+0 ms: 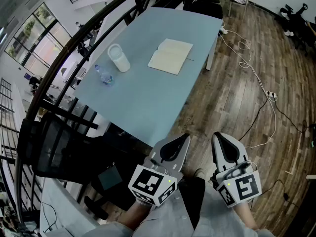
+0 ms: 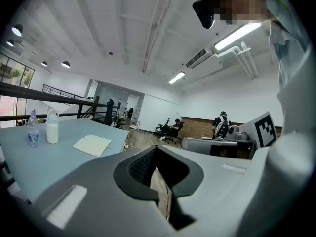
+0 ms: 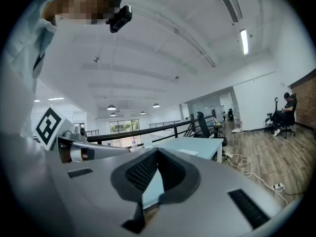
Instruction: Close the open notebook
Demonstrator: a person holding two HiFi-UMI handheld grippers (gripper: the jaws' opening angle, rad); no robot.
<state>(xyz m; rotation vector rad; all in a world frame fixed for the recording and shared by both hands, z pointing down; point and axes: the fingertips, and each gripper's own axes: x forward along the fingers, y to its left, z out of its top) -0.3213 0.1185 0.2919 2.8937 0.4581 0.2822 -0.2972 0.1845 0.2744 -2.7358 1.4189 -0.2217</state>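
The open notebook [image 1: 171,56] lies flat with cream pages up on the far half of the light blue table [image 1: 143,107]. It also shows in the left gripper view as the notebook [image 2: 93,144], and as a thin pale notebook [image 3: 186,152] in the right gripper view. My left gripper [image 1: 179,141] and right gripper [image 1: 220,138] hang side by side well short of the table's near edge, over the wooden floor. Both point toward the table, are shut and hold nothing. The left gripper [image 2: 157,154] and right gripper [image 3: 155,157] fill the lower half of their own views.
A white cylindrical container [image 1: 119,58] and a small clear water bottle [image 1: 104,75] stand left of the notebook. A black railing [image 1: 74,48] runs along the table's left side, with a black chair [image 1: 54,147] near it. White cables [image 1: 256,78] trail over the floor to the right.
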